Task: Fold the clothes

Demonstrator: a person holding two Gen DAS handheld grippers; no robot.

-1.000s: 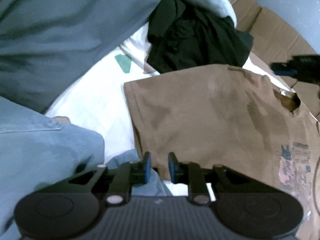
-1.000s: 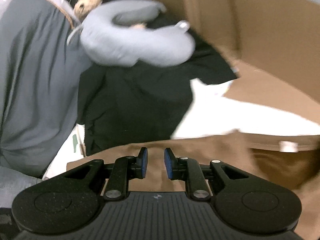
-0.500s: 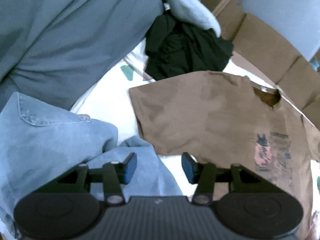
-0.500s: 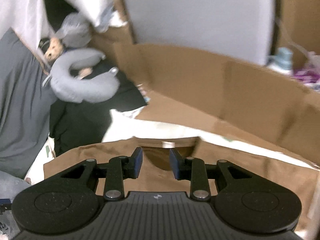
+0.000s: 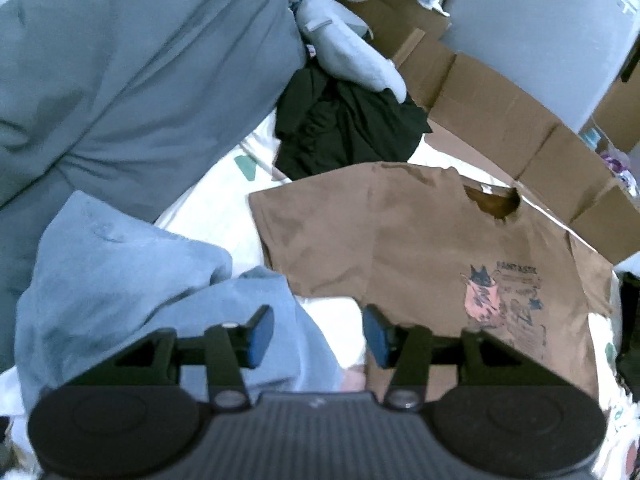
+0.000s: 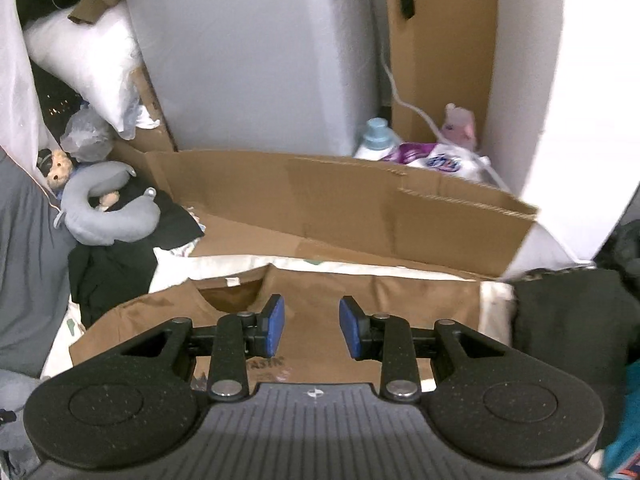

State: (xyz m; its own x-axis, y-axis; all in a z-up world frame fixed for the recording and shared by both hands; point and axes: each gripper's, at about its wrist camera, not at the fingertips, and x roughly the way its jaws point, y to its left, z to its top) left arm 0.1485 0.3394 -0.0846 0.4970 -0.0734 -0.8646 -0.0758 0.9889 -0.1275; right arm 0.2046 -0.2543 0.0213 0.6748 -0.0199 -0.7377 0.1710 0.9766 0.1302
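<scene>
Your left gripper (image 5: 318,334) hangs with its blue pads wide apart and nothing between them, over the near hem of the brown T-shirt (image 5: 420,248). The shirt lies spread flat on the white bedding (image 5: 216,204), print side up, collar toward 1 o'clock in the left view. Its left sleeve edge runs from 11 down to 9 o'clock of the shirt, with a strip of bare bedding beside it. Light-blue jeans (image 5: 132,280) are bunched at 8 o'clock, just beside the hem and partly under the left finger.

Your right gripper (image 6: 308,326) is also spread apart and holding nothing, poised over the shirt's shoulder (image 6: 360,292), with the collar opening (image 6: 230,294) at 10 o'clock from the pads. At 3 o'clock a dark folded garment (image 6: 572,328) sits just beside the shirt's right edge.

A flattened cardboard box (image 6: 360,196) borders the bed at 12 o'clock. Behind it stand a detergent bottle (image 6: 376,140) and a purple-and-white package (image 6: 436,160).

Only the right view shows those supplies and the dark garment. Both views show the black clothes pile (image 5: 344,128) and the grey neck pillow (image 5: 348,52) on it; only the left shows the jeans and the shirt's print (image 5: 500,300).
</scene>
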